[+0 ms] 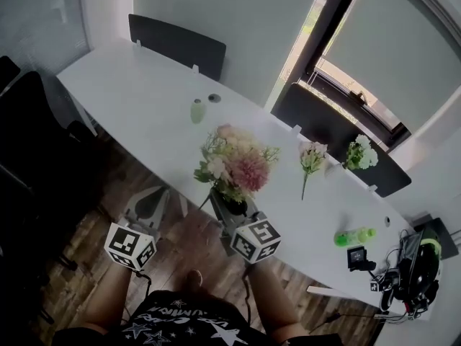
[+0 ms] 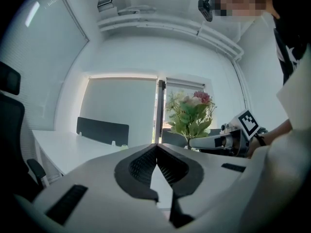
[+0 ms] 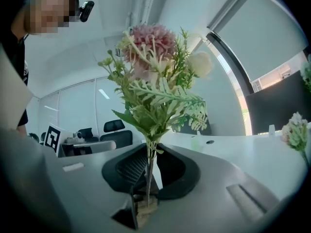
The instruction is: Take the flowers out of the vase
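A bunch of flowers (image 1: 234, 163) with a pink bloom and green fronds stands upright at the near edge of the white table (image 1: 144, 92). My right gripper (image 1: 232, 206) is shut on its thin stems (image 3: 148, 171), and the blooms (image 3: 155, 76) rise above the jaws. No vase shows in any view. My left gripper (image 1: 153, 197) hangs to the left of the bunch over the wooden floor, shut and holding nothing; its pads (image 2: 167, 166) meet. From the left gripper view, the bunch (image 2: 190, 113) and the right gripper (image 2: 194, 142) are at the right.
Two smaller flower sprigs (image 1: 311, 158) (image 1: 360, 152) lie on the table farther right. A green bottle (image 1: 353, 236) lies near cables and devices (image 1: 410, 265) at the right end. A small pale green container (image 1: 197, 111) stands mid-table. Dark chairs (image 1: 176, 42) line the far side.
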`<state>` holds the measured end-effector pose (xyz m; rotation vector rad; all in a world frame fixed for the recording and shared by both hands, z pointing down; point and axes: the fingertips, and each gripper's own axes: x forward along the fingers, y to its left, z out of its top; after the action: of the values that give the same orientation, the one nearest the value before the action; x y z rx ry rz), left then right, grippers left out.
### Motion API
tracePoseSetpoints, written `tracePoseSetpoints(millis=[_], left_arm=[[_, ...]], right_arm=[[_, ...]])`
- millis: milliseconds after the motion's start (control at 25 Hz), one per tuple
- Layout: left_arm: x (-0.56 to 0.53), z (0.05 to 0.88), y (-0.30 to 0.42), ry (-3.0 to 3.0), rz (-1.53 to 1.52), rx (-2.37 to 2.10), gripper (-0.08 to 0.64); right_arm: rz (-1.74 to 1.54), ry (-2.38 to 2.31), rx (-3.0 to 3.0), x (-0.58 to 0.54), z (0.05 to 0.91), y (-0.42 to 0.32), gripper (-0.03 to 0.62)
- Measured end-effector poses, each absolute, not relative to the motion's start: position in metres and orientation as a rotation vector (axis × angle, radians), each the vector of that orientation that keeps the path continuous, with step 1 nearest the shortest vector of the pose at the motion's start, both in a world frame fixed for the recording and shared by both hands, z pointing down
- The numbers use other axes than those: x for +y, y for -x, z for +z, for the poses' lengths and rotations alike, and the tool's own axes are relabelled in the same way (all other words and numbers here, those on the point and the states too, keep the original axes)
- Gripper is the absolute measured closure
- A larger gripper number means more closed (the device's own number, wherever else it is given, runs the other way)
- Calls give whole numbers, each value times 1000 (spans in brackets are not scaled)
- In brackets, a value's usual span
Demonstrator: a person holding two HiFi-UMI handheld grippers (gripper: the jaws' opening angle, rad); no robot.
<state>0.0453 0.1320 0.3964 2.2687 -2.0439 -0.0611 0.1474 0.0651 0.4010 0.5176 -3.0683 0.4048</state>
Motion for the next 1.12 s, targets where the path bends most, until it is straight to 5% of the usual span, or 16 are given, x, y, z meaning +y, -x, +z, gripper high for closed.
tracePoseSetpoints(millis=[1120], left_arm=[[350, 374, -75, -2285, -94, -2076, 551]], right_arm=[[344, -620, -3010, 283, 388, -193, 532]])
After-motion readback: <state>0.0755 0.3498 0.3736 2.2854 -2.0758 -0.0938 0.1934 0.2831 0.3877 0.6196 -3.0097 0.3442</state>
